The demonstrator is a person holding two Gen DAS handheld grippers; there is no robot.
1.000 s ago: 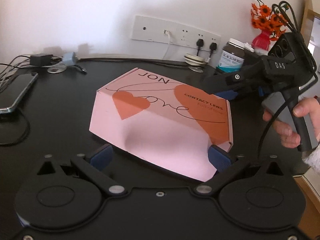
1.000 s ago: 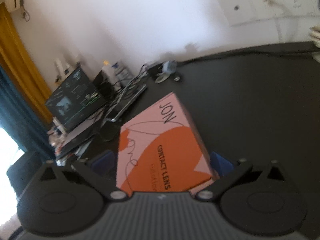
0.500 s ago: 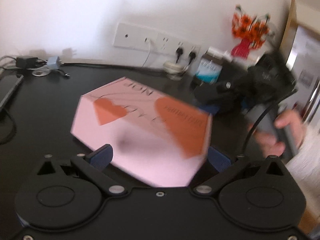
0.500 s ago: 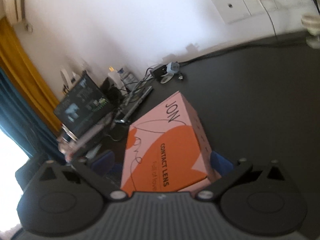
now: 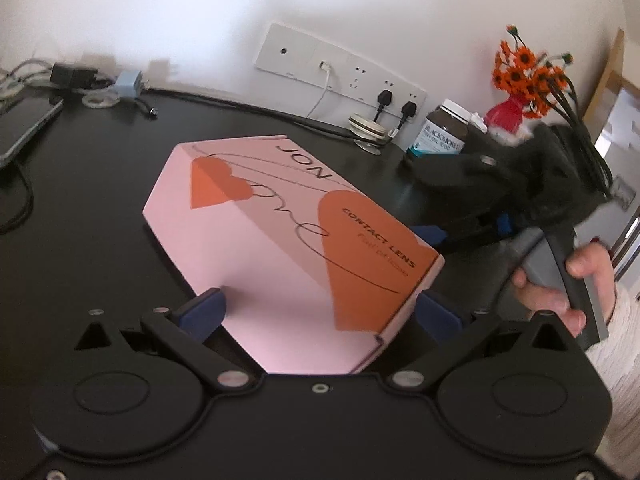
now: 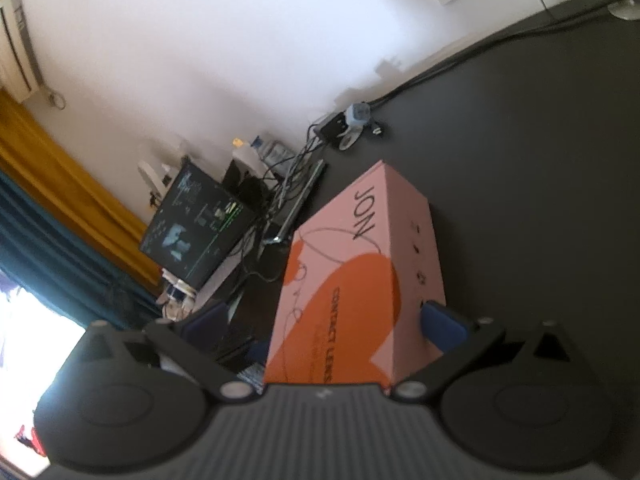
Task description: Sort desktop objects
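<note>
box [image 5: 288, 236] sitting mid-frame, tilted above tabletop [image 5: 80, 208] | left gripper [image 5: 320, 312] jaws straddling its near end, contact unclear | right gripper [image 6: 332, 328] jaws flanking its other end, grip unclear | advice: keeping both ends level, moving together, avoiding bottle [image 5: 442, 128] upper right

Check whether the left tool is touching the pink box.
Touching. In the left wrist view, the left tool has both blue fingertips pressed against opposite sides of the pink box, with no gap visible at either pad.
</note>
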